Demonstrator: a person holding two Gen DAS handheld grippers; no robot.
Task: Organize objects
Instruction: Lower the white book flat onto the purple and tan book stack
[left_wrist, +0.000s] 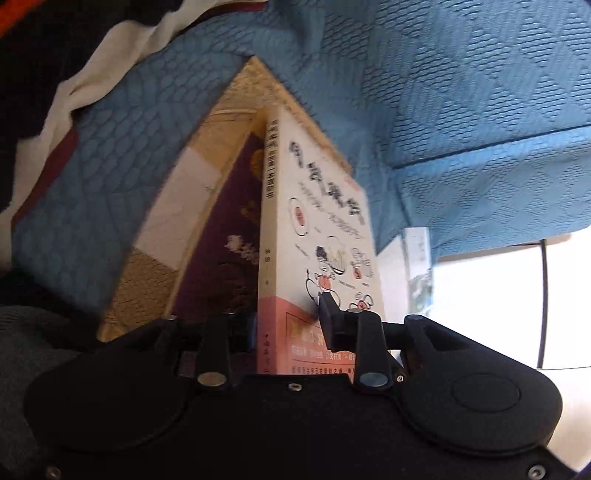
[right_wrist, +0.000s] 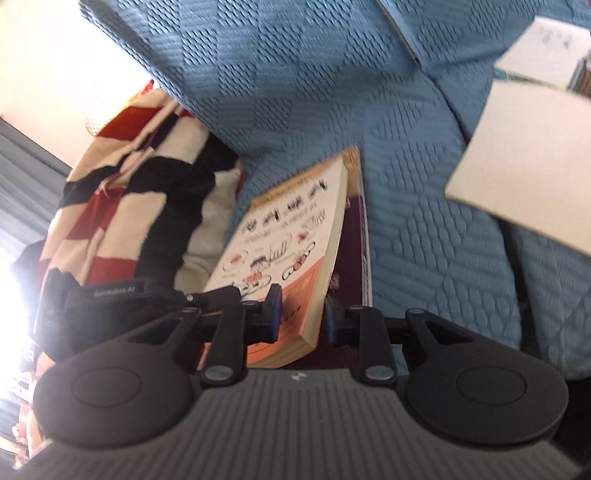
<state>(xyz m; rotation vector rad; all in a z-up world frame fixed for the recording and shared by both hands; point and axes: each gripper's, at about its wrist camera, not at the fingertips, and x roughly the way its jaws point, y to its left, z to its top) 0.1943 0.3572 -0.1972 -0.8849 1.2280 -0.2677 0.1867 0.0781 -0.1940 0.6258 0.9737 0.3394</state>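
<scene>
The cream-and-orange paperback (right_wrist: 291, 251) lies on a maroon book (right_wrist: 352, 254) upon the blue quilted sofa (right_wrist: 303, 92). The right gripper (right_wrist: 301, 314) clasps the paperback's page edge; the left gripper (left_wrist: 286, 321) grips its spine end. A checkered blanket (right_wrist: 129, 199) lies beside.

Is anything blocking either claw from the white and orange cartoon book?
Nothing visible does. The white and orange cartoon book sits between the fingers of the right claw and of the left claw, above a purple book on the blue quilted cover.
</scene>
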